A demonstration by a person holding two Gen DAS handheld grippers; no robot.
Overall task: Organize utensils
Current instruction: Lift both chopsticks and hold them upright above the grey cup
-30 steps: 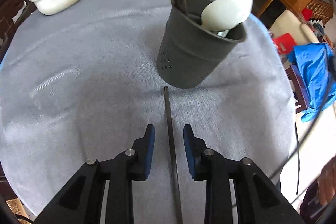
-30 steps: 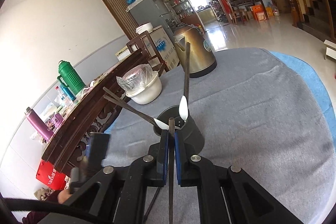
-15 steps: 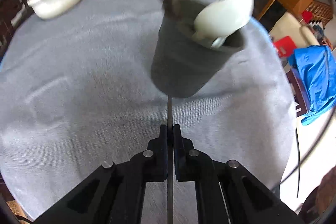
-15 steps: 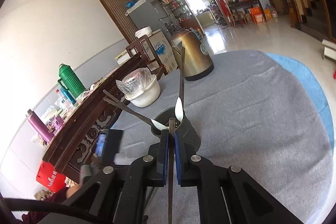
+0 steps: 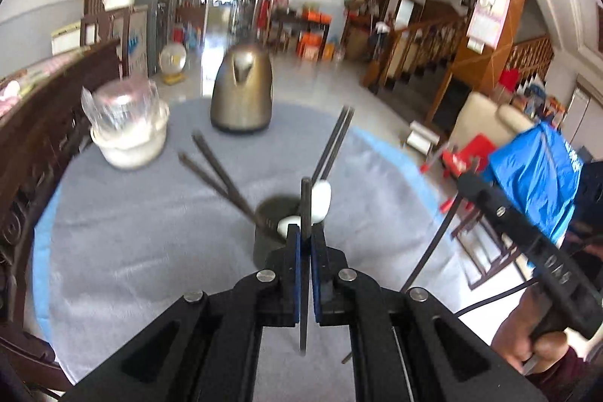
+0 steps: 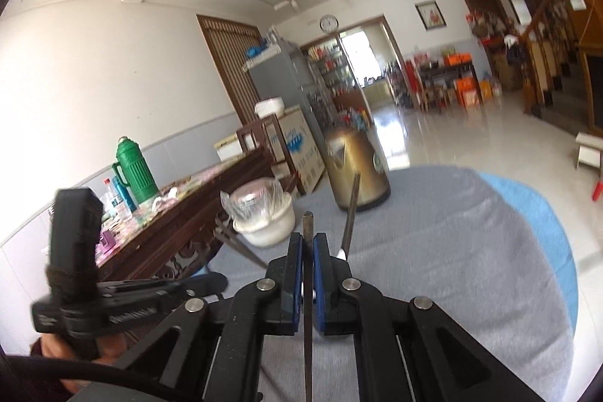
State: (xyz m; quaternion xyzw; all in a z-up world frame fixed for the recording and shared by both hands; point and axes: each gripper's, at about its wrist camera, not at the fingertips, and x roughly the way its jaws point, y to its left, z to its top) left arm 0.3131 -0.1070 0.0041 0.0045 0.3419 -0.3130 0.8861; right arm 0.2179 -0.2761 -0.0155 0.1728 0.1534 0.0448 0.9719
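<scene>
My left gripper (image 5: 305, 232) is shut on a dark chopstick (image 5: 305, 202) and holds it upright, lifted off the table, just before the dark utensil cup (image 5: 269, 232). The cup holds several dark chopsticks (image 5: 215, 172) and white spoons (image 5: 320, 200). My right gripper (image 6: 308, 242) is shut on another dark chopstick (image 6: 307, 225), held upright above the table; the cup is hidden behind its jaws, with only chopstick ends (image 6: 352, 210) and a bit of spoon showing.
A grey cloth covers the round table (image 5: 132, 232). A bronze kettle (image 5: 243, 89) stands at the far side, and a white pot with a plastic-wrapped lid (image 5: 126, 129) at the far left. The right gripper's body (image 5: 527, 240) is at the right. A dark wooden sideboard (image 6: 169, 225) runs along the left.
My left gripper closed on the chopstick that lay on the table and lifted and tilted it upright. The right gripper rose a little, still holding its chopstick.
</scene>
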